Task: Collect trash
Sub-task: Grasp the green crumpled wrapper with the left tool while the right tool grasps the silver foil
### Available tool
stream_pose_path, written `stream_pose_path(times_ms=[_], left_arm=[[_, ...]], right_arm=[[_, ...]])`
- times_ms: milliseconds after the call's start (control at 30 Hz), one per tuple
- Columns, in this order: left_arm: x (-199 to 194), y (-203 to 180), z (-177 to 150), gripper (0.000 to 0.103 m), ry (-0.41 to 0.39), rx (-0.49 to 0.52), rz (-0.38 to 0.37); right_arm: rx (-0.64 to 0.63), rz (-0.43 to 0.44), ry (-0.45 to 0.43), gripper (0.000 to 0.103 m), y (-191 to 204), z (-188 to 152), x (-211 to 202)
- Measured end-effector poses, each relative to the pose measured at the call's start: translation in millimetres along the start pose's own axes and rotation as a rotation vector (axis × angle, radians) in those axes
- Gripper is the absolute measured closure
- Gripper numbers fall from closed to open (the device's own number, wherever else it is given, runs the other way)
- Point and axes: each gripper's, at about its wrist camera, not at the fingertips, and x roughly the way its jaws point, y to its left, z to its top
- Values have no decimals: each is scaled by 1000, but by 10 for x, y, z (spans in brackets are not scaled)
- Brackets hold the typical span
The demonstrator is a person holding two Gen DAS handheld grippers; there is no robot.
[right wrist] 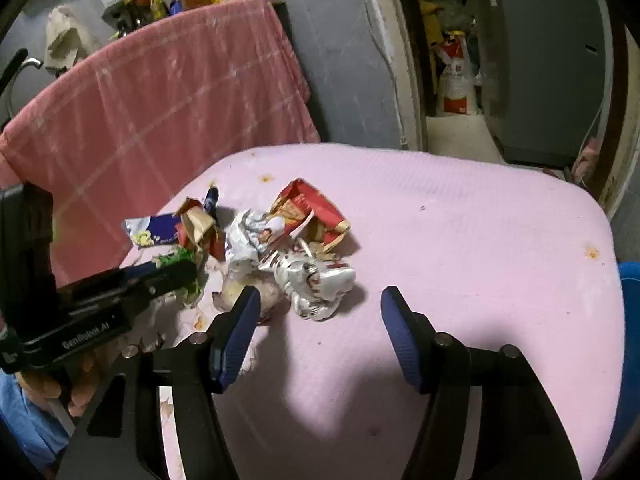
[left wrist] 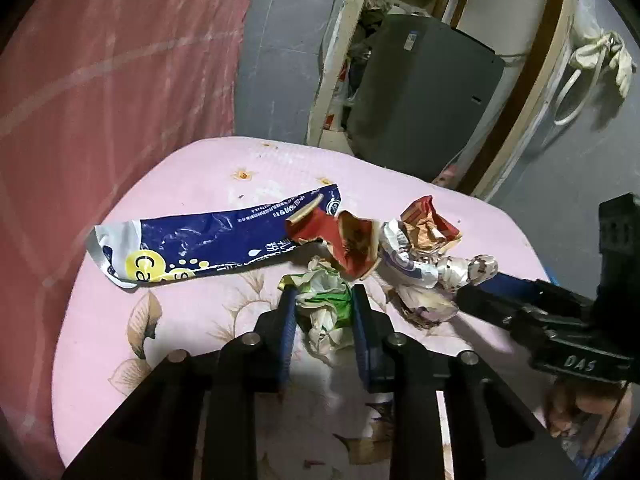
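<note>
A heap of trash lies on the pink-clothed table [left wrist: 180, 184]: a long blue and white packet [left wrist: 208, 240], a torn red wrapper [left wrist: 348, 244], a red and orange wrapper [left wrist: 430, 220] and a crumpled silver wrapper [left wrist: 420, 272]. My left gripper [left wrist: 322, 294] is shut on a crumpled green and white wrapper [left wrist: 326, 304], with both blue pads pressing its sides. My right gripper [right wrist: 320, 292] stands open just behind the silver wrapper [right wrist: 320, 280]. Its left fingertip is beside a pale crumpled scrap, and its pads grip nothing. The red wrapper [right wrist: 312, 212] lies beyond.
A pink checked cloth [left wrist: 100, 80] hangs over furniture left of the table. A grey box [left wrist: 420, 92] stands in a doorway behind it, with bags [right wrist: 456, 80] beside it. Something blue [right wrist: 630, 292] sits at the table's right edge. A hand [left wrist: 580, 412] holds the right gripper.
</note>
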Motion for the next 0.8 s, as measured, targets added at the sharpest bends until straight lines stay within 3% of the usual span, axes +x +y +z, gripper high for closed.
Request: stream_pose_path(times_ms=[267, 467, 633, 733, 800], left_arm=[[-41, -37, -31, 84, -3, 28, -20], [0, -48, -47, 84, 1, 33, -17], [-1, -54, -53, 84, -2, 32, -16], [5, -62, -56, 84, -3, 30, -16], [2, -46, -51, 84, -5, 25, -22]], right_arm=[[71, 32, 7, 43, -61, 42, 48], [14, -42, 35, 43, 78, 63, 110], [37, -52, 32, 58, 29, 59, 111], [74, -29, 24, 72, -47, 55, 97], [81, -19, 22, 73, -67, 53, 88]])
